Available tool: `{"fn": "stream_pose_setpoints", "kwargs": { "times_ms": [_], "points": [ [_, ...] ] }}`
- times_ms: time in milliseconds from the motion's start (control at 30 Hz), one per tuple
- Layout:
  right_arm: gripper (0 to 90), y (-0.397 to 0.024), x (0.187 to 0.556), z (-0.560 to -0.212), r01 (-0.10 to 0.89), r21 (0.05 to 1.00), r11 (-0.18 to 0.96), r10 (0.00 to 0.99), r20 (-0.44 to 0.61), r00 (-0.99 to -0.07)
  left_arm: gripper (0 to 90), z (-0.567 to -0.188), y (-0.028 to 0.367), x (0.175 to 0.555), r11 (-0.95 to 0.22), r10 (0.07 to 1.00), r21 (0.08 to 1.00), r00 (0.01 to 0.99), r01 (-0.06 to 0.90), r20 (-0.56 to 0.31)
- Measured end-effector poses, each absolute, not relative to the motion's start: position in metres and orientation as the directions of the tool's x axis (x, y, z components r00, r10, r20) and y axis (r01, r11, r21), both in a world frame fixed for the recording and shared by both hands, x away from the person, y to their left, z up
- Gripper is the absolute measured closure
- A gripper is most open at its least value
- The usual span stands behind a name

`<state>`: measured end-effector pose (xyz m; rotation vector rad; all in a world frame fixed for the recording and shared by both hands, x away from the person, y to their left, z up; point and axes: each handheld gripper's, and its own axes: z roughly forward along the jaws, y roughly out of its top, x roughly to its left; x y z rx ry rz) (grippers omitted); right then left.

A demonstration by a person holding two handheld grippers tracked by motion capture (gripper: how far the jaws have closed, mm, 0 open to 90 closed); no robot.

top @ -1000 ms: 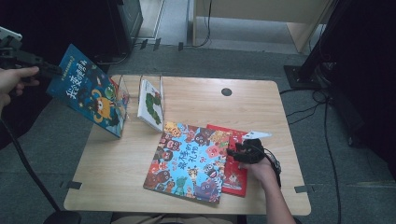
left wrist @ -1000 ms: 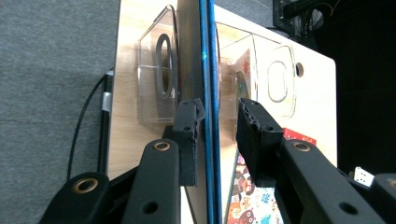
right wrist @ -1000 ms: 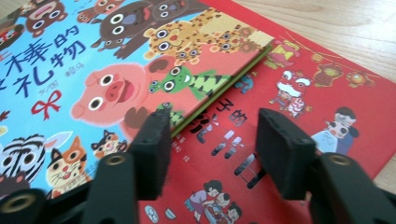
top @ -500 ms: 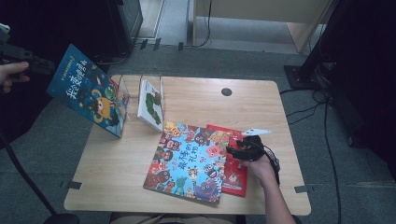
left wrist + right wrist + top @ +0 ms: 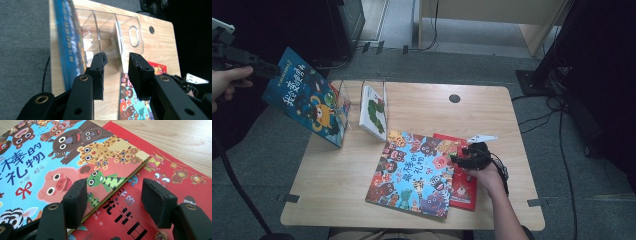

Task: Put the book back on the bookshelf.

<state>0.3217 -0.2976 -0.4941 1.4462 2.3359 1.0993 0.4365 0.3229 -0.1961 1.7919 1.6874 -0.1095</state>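
Left gripper (image 5: pixel 116 58): released, jaws apart, nothing between them. It sits off the table's edge at the upper left of the high view, just beside the blue book's (image 5: pixel 309 102) top corner. The blue book stands tilted at the left side of the clear rack (image 5: pixel 105 22); probably just parked there, but can't tell if it is fully in a slot. A white book (image 5: pixel 373 111) is already upright in the rack.

Right gripper (image 5: pixel 115 186): not gripping, jaws have just been opening. They straddle the picture book's (image 5: pixel 414 172) edge where it overlaps the red book (image 5: pixel 464 187), lower centre-right of the table (image 5: pixel 337 190). Likely lining up to pinch that raised edge, the easiest place to lift a flat book.
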Motion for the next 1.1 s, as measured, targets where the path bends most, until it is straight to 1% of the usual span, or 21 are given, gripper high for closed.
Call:
{"fn": "stream_pose_setpoints", "kwargs": {
  "times_ms": [133, 533, 867, 1100],
  "points": [
    [37.9, -0.297, 0.322, -0.494, 0.692, 0.674, 0.260, 0.828, 0.212, -0.518, 65.4, -0.196, 0.311, 0.435, 0.026, 0.863, 0.418, 0.191, 0.908, -0.468],
    [38.8, -0.292, 0.324, -0.493, 0.689, 0.669, 0.279, 0.819, 0.210, -0.534, 64.4, -0.197, 0.278, 0.433, -0.044, 0.850, 0.437, 0.264, 0.899, -0.456],
    [38.7, -0.287, 0.333, -0.494, 0.685, 0.670, 0.284, 0.813, 0.210, -0.543, 62.9, -0.199, 0.255, 0.428, -0.062, 0.837, 0.442, 0.289, 0.895, -0.466],
    [39.4, -0.288, 0.336, -0.494, 0.678, 0.676, 0.289, 0.813, 0.201, -0.547, 61.7, -0.213, 0.237, 0.424, -0.089, 0.833, 0.438, 0.308, 0.894, -0.459]
  ]
}}
